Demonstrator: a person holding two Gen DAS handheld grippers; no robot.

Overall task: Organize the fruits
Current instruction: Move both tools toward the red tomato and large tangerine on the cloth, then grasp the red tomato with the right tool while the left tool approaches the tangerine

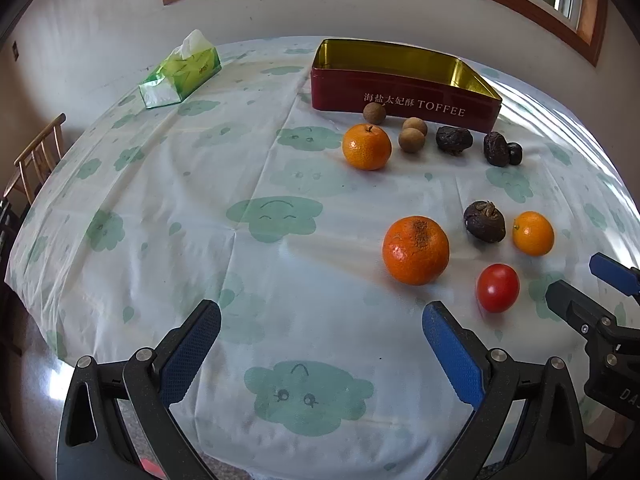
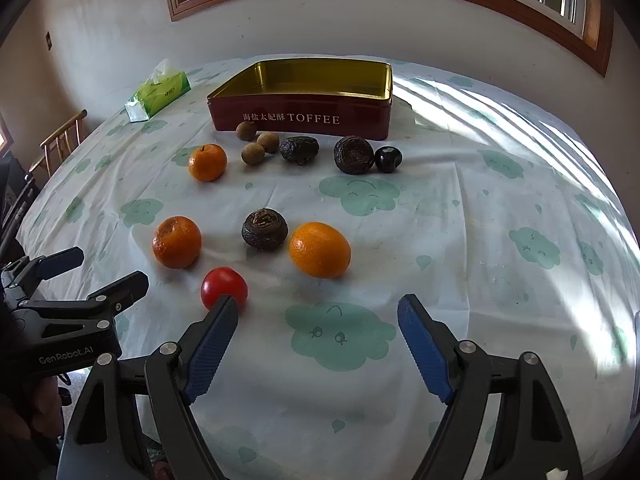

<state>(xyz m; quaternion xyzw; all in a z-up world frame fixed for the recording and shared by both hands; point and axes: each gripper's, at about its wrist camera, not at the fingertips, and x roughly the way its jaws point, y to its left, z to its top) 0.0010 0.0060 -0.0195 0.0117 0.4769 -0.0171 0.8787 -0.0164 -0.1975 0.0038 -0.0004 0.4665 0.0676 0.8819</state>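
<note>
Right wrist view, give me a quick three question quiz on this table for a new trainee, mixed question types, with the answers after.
1. True or false: the toffee tin already has fruit inside.
2. Multiple choice: which fruit lies closest to the right gripper? A) the red tomato B) a small brown longan C) the orange by the tin
3. Fill in: the green tissue pack sits to the ____ of the tin in the right wrist view.

Key:
1. False; the tin looks empty, and all the fruit lies on the tablecloth.
2. A.
3. Left.
</note>
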